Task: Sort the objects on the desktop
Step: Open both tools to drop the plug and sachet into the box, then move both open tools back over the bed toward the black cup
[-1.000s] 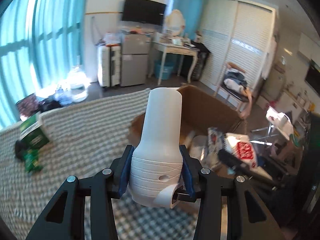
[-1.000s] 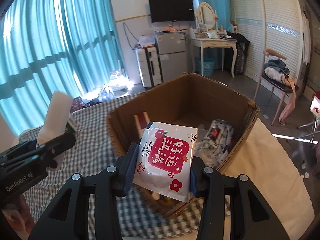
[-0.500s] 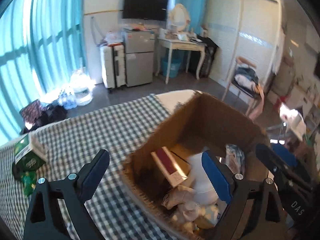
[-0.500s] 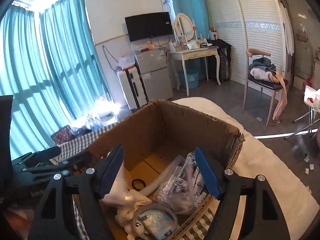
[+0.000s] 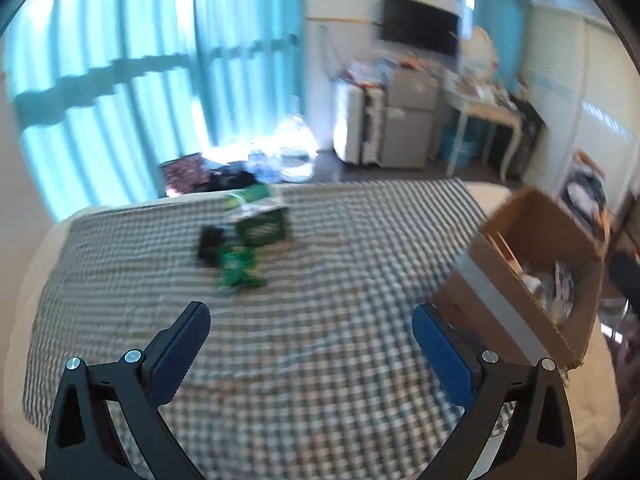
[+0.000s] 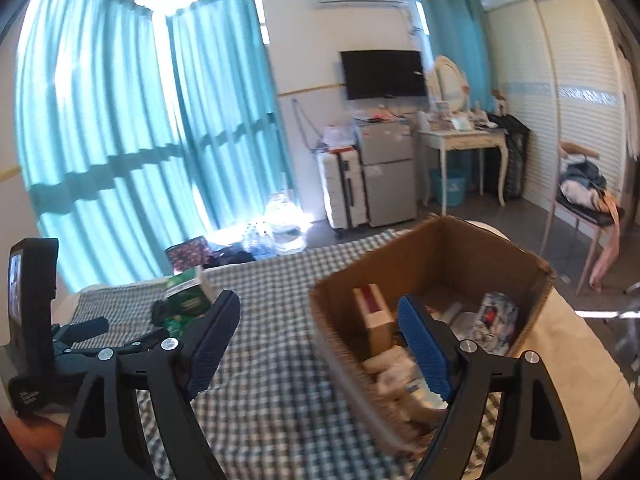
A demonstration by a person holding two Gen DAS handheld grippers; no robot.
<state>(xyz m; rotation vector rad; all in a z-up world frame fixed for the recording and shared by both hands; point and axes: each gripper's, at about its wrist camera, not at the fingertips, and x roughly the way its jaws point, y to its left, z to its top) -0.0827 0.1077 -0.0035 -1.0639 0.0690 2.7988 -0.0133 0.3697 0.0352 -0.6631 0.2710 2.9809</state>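
In the left wrist view my left gripper (image 5: 312,314) hangs over the checked cloth (image 5: 320,360), its jaws opening wide with nothing between them. Ahead lie a green box (image 5: 262,226), a green packet (image 5: 236,266) and a small black object (image 5: 211,240), all blurred. The cardboard box (image 5: 536,224) stands at the right. In the right wrist view my right gripper (image 6: 318,302) sits at the near left corner of the cardboard box (image 6: 440,248), jaws opening and empty. A red-and-white carton (image 6: 372,308) and several packets lie inside. My left gripper (image 6: 132,330) shows at the left.
The green box (image 6: 188,292) lies on the cloth's far side. Beyond the table are teal curtains (image 6: 120,140), a small fridge (image 6: 386,176), a white dressing table (image 6: 464,140) and a chair (image 6: 584,208) with clothes. The box sits at the table's right edge.
Both grippers let go of their loads over the cardboard box: the white bottle and the red-and-white packet are gone from the jaws. The left gripper then swung left toward the green items.
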